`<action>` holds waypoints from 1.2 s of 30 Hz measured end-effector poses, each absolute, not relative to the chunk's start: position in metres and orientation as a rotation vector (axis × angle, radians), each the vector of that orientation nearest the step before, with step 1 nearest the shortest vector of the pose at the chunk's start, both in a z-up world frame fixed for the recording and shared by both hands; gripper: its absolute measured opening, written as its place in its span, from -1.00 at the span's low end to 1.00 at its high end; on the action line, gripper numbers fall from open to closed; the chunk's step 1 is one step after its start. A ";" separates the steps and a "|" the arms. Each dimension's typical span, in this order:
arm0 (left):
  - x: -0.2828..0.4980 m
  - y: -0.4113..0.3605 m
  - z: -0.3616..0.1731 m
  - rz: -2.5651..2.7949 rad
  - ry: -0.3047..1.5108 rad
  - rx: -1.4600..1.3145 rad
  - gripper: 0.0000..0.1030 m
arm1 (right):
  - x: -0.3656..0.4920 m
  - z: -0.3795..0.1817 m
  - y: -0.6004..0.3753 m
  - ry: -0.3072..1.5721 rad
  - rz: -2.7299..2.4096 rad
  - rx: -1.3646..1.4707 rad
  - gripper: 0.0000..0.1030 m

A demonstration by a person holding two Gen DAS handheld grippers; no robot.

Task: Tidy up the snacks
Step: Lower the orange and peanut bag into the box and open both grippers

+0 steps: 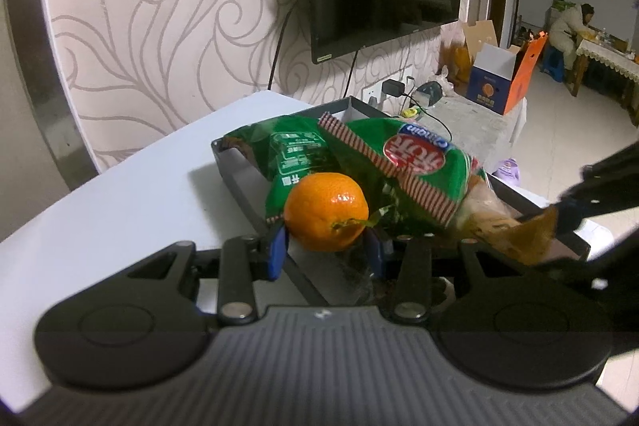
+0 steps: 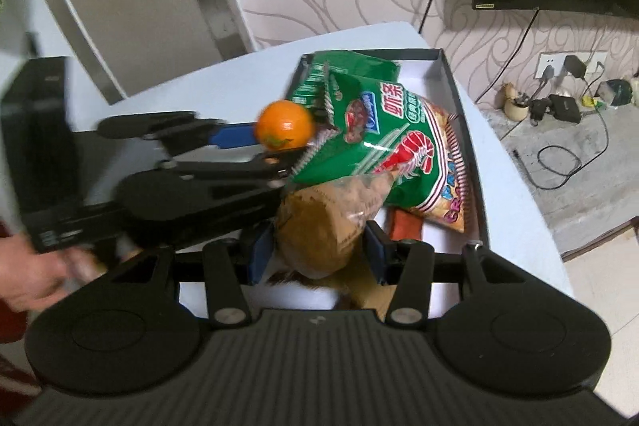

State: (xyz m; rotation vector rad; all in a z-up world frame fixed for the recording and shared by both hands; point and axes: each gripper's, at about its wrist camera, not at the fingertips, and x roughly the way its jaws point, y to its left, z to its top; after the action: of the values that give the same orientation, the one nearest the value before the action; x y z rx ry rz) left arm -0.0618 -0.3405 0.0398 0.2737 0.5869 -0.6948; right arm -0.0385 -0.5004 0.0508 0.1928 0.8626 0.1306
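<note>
Over the dark tray's [image 2: 471, 162] near end, your right gripper [image 2: 319, 252] is clamped on a brown snack packet [image 2: 319, 230], just above the green shrimp-chip bags [image 2: 383, 150] lying in the tray. Beside it your left gripper [image 1: 326, 250] grips a mandarin [image 1: 325, 212] over the tray's edge on the white table [image 1: 120, 194].

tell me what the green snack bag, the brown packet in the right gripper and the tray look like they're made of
Green snack bag: glossy printed plastic film, judging by its shine and creases.
Brown packet: clear, thin plastic wrap over something brown and crumbly, probably baked.
Tray: a dark, matte, thin-walled box with a white inside; it looks like cardboard, though I can't be sure.
</note>
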 end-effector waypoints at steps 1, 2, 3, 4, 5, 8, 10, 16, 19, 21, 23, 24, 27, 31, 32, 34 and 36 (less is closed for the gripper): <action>-0.062 -0.340 0.040 -0.692 0.585 0.278 -0.15 | -0.033 0.048 -0.501 0.867 0.123 0.183 0.07; -0.063 -0.340 0.040 -0.688 0.585 0.281 -0.15 | -0.030 0.046 -0.500 0.874 0.123 0.176 0.07; -0.063 -0.339 0.041 -0.687 0.585 0.282 -0.14 | -0.028 0.045 -0.499 0.876 0.125 0.167 0.07; -0.063 -0.339 0.041 -0.687 0.583 0.282 -0.14 | -0.029 0.044 -0.498 0.877 0.133 0.156 0.07; -0.063 -0.339 0.041 -0.684 0.583 0.284 -0.13 | -0.030 0.044 -0.497 0.877 0.140 0.149 0.07; -0.064 -0.340 0.041 -0.691 0.581 0.285 -0.15 | -0.034 0.043 -0.496 0.879 0.152 0.141 0.07; -0.064 -0.342 0.041 -0.700 0.572 0.292 -0.15 | -0.035 0.044 -0.496 0.876 0.154 0.132 0.07; -0.066 -0.348 0.045 -0.725 0.558 0.298 -0.17 | -0.037 0.046 -0.496 0.870 0.154 0.103 0.07; -0.067 -0.349 0.045 -0.724 0.561 0.303 -0.17 | -0.039 0.048 -0.495 0.870 0.151 0.102 0.07; -0.066 -0.349 0.045 -0.725 0.565 0.303 -0.17 | -0.041 0.049 -0.494 0.868 0.150 0.100 0.09; -0.067 -0.349 0.046 -0.725 0.567 0.301 -0.17 | -0.043 0.050 -0.493 0.870 0.153 0.098 0.09; -0.067 -0.348 0.046 -0.724 0.567 0.300 -0.17 | -0.046 0.051 -0.492 0.865 0.154 0.097 0.10; -0.069 -0.349 0.046 -0.724 0.567 0.300 -0.17 | -0.050 0.053 -0.492 0.858 0.151 0.100 0.13; -0.071 -0.347 0.049 -0.718 0.570 0.289 -0.17 | -0.060 0.061 -0.492 0.841 0.152 0.115 0.17; -0.071 -0.346 0.049 -0.716 0.570 0.288 -0.13 | -0.063 0.064 -0.492 0.835 0.152 0.116 0.20; -0.073 -0.342 0.051 -0.709 0.562 0.278 0.08 | -0.070 0.073 -0.491 0.809 0.154 0.120 0.24; -0.073 -0.337 0.052 -0.689 0.552 0.269 0.24 | -0.076 0.079 -0.491 0.793 0.158 0.117 0.25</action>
State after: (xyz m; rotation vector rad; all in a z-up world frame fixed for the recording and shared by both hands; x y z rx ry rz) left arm -0.0734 -0.3373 0.0522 0.2691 0.5521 -0.6893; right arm -0.0760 -0.4905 0.0788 0.1175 0.7932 0.1582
